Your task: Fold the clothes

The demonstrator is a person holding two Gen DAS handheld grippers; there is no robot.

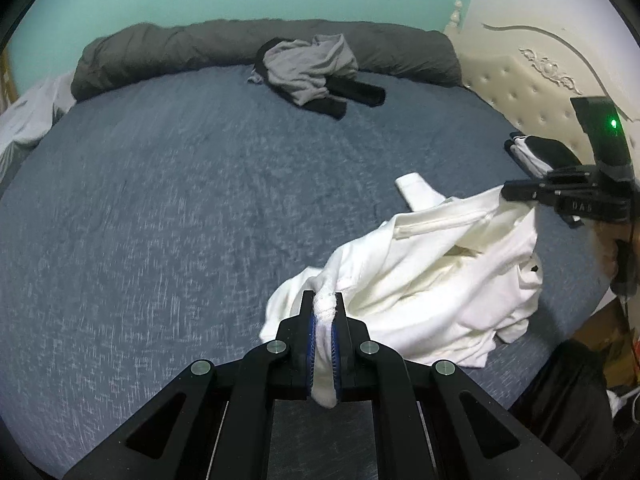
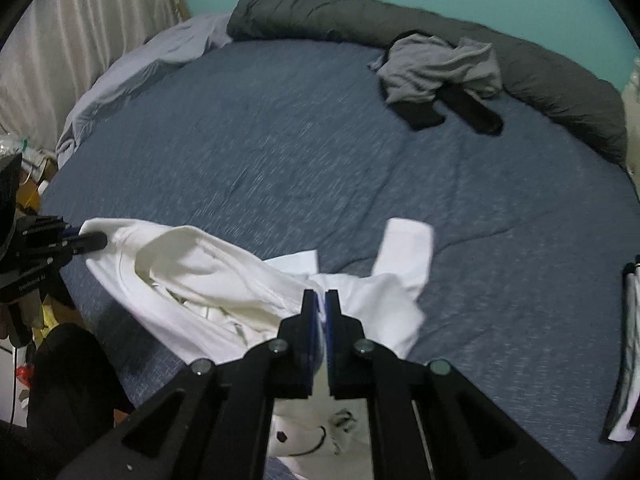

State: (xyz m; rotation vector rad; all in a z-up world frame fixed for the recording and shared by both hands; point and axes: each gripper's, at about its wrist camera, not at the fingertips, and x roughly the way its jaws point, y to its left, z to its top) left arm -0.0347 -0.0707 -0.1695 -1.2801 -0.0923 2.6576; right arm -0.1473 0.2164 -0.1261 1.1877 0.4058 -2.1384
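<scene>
A white T-shirt [image 1: 436, 276] lies crumpled on the blue bed sheet [image 1: 180, 208], partly lifted between both grippers. My left gripper [image 1: 325, 300] is shut on a bunched edge of the shirt, which fills the gap between its blue pads. In the right wrist view the white T-shirt [image 2: 192, 268] stretches from my left gripper [image 2: 94, 241] at the far left to my right gripper [image 2: 320, 298], which is shut on a thin fold of it. One sleeve [image 2: 404, 248] lies flat on the sheet. My right gripper [image 1: 516, 192] also shows at the right of the left wrist view, pinching the shirt.
A grey garment [image 1: 310, 66] lies over black clothes [image 1: 352, 98] at the far side, against a rolled dark grey duvet [image 1: 168, 52]. Folded black and white clothes [image 1: 536, 154] sit by the cream headboard [image 1: 532, 80]. A curtain [image 2: 80, 40] hangs at the left.
</scene>
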